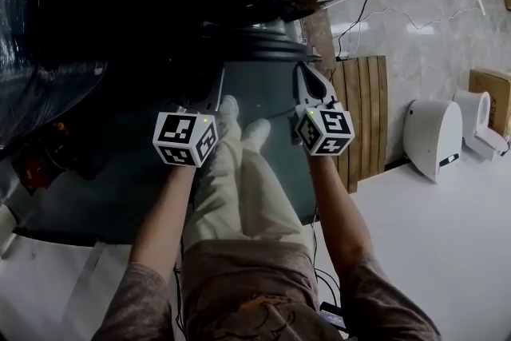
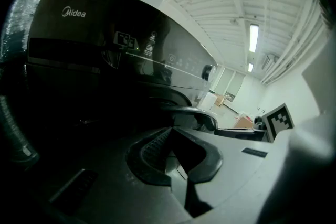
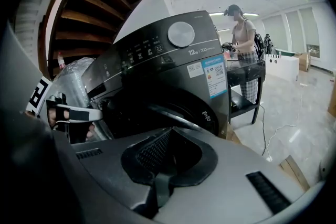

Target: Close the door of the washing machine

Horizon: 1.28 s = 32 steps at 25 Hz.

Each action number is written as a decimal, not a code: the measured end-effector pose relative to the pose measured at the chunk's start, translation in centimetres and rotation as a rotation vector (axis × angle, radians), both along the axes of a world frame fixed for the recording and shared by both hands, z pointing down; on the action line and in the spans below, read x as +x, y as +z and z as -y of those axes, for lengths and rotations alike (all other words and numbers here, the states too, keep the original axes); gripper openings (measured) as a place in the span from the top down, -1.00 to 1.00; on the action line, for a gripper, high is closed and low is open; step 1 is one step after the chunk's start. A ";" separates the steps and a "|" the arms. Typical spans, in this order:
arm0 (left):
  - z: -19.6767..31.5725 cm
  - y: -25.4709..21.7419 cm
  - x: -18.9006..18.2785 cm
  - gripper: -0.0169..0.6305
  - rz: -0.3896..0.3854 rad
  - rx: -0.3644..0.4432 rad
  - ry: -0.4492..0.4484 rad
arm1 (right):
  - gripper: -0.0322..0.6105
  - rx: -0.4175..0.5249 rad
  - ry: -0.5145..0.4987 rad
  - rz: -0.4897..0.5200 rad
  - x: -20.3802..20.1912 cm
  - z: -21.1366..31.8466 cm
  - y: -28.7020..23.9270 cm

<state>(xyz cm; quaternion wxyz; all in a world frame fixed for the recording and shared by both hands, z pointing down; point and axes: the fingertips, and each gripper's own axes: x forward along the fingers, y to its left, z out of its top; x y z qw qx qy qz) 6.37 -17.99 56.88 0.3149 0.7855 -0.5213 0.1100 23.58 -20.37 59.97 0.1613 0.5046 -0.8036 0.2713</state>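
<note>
The jaws of the left gripper (image 2: 170, 130) are pressed together at their tips and hold nothing. The jaws of the right gripper (image 3: 169, 131) are together in the same way and are also empty.

In the head view we see both grippers held side by side on stretched arms. The left marker cube (image 1: 185, 138) and the right marker cube (image 1: 326, 130) are at the same height, and a pair of light shoes (image 1: 242, 124) is on the floor between them.

The washing machine (image 3: 157, 60), a dark grey front loader with the word Midea at the upper left corner of its front, stands on the floor straight ahead of both grippers. Its round door (image 3: 184, 115) with a bright curved rim sits in the lower half of the front, just beyond both pairs of jaw tips. We cannot tell if the door is fully shut, nor if any tip touches it.

A round knob (image 3: 181, 34) is near the upper right corner of the control panel, and a blue and white label (image 3: 212, 77) is below it.

A bundle in clear plastic wrap (image 1: 28, 68) is at the machine's left side, and a wooden slat pallet (image 1: 363, 120) is at its right side. Further right, a white device (image 1: 431, 138) rests on the edge of a white surface.

Behind the machine, a person (image 3: 242, 34) stands at a dark table (image 3: 247, 73).
</note>
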 end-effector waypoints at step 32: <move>4.5 1.0 -0.2 0.94 -0.063 -0.055 -0.103 | 0.92 -0.012 -0.040 -0.032 -1.1 8.1 0.5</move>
